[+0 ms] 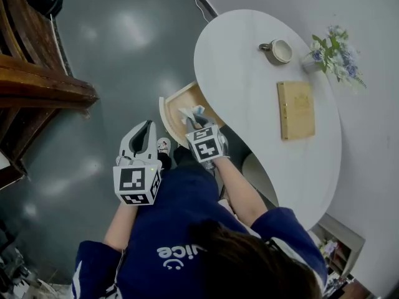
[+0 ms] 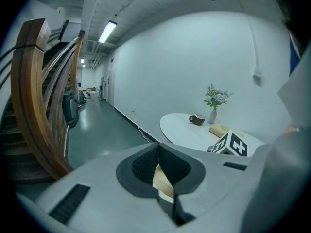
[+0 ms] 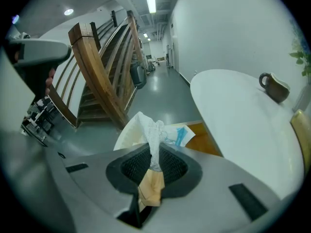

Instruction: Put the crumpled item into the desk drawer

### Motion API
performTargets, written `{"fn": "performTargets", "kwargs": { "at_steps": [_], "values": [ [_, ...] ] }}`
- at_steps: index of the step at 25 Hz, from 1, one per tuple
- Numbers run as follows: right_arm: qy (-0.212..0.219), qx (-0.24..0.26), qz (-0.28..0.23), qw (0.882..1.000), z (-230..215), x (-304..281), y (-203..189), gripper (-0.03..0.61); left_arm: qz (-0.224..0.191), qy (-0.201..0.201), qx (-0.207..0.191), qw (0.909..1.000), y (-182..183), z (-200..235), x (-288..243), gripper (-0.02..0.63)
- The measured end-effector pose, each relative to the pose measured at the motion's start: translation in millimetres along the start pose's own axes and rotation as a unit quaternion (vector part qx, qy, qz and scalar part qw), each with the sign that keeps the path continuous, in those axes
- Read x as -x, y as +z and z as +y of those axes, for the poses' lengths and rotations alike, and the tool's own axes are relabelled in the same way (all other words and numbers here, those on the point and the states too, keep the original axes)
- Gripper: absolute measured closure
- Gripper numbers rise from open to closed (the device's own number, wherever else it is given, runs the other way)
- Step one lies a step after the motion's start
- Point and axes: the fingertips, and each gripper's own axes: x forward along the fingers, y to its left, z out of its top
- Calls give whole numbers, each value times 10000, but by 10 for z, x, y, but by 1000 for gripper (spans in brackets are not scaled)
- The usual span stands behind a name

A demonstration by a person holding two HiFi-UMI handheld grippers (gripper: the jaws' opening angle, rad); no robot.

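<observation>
My right gripper (image 1: 197, 118) is shut on a crumpled white paper (image 1: 192, 113) with some blue print. It holds the paper just above the open wooden drawer (image 1: 176, 102) at the white desk's (image 1: 249, 73) left edge. In the right gripper view the crumpled paper (image 3: 154, 132) sticks up from between the black pads (image 3: 175, 168), with the drawer's orange inside (image 3: 206, 142) beyond it. My left gripper (image 1: 145, 131) hangs over the floor to the left of the drawer. Its jaws meet with nothing between them in the left gripper view (image 2: 159, 160).
On the desk stand a mug (image 1: 278, 50), a vase of flowers (image 1: 333, 56) and a flat wooden box (image 1: 296, 109). A wooden staircase (image 1: 37, 86) rises at the left. The grey floor (image 1: 118, 48) lies between staircase and desk. The person's legs are below the grippers.
</observation>
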Motion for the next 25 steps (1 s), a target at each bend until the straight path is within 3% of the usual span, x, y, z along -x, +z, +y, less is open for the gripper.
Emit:
{"fn": "performTargets", "kwargs": {
  "at_steps": [5, 18, 25],
  "values": [
    [-15, 377, 268, 9989, -50, -234, -103, 520, 81, 159, 233, 9996, -41, 74, -1, 611],
    [254, 541, 959, 9936, -112, -767, -494, 520, 333, 688, 50, 9971, -190, 197, 70, 611],
    [381, 717, 1262, 9887, -84, -1022, -626, 520, 303, 767, 282, 9962, -184, 288, -57, 611]
  ]
}}
